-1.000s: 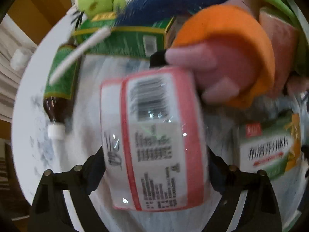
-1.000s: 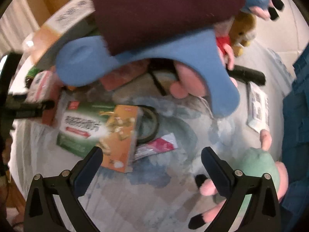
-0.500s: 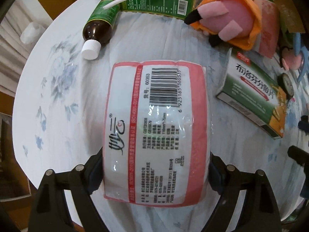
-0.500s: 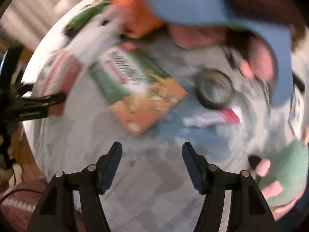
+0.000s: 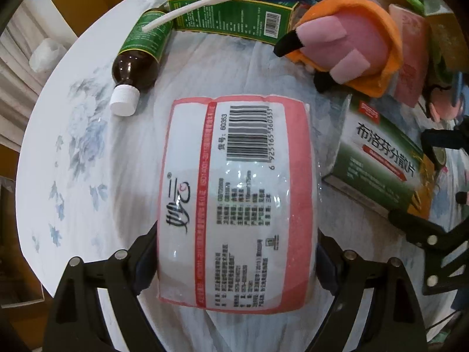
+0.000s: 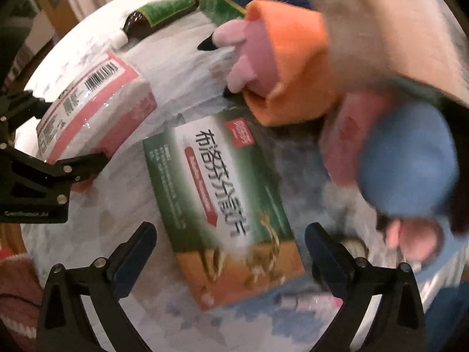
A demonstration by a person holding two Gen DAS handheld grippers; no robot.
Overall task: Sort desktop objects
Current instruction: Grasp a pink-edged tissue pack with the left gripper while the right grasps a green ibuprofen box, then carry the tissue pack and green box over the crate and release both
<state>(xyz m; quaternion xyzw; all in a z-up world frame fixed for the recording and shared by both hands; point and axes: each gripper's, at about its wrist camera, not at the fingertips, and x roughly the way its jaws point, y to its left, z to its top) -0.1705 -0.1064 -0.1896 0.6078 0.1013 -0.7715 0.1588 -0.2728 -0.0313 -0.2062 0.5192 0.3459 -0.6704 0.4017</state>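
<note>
Gripping 1 tissue pack (image 5: 237, 202) w/ left gripper (image 5: 236, 259) (2 green boxes (image 5: 378, 161) nearby).

Left claw (image 5: 237, 252) pointing steeply down, jaws wide and pressed against both sides of a tissue pack (image 5: 237, 199). Right claw (image 6: 230, 246) also aimed downward, jaws just reopened wide, gripping nothing.

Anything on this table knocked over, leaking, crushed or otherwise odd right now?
One thing: the brown bottle lies on its side near the table's edge, white cap on, with no spill visible. The tissue pack in the left claw looks intact. The medicine box lies flat and undamaged.
</note>
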